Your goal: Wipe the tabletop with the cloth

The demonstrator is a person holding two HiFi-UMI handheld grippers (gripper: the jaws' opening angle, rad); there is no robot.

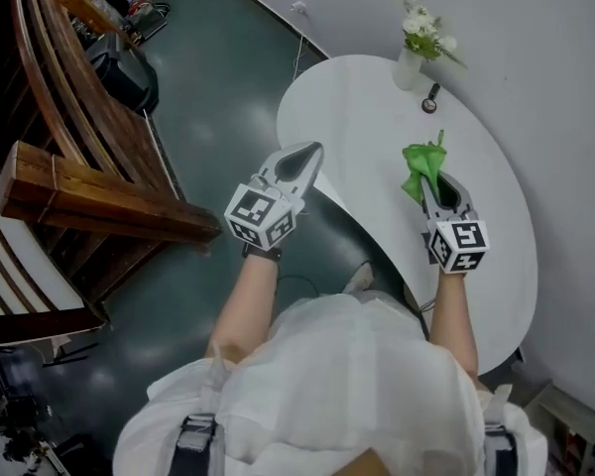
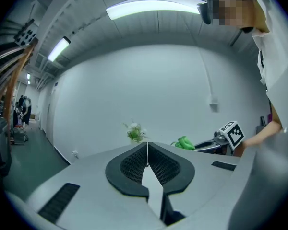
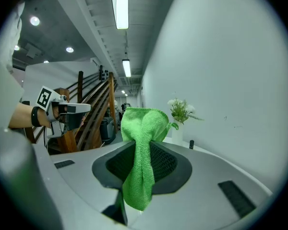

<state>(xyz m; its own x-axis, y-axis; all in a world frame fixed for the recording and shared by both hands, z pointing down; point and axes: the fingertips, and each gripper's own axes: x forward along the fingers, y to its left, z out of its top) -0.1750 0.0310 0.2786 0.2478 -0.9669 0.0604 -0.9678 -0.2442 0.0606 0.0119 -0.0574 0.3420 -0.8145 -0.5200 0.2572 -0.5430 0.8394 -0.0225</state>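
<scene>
Here, the green cloth (image 3: 143, 147) sits clamped in the right gripper (image 1: 436, 178) over the white desk (image 1: 367, 117).
Only the right gripper view shows its tail hanging between the jaws; the left gripper view shows the left gripper (image 2: 147, 147) closed on nothing, jaws touching.

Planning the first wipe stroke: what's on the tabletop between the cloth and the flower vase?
Mostly bare tabletop; head view shows one small dark object just short of the vase, beyond the cloth.
</scene>
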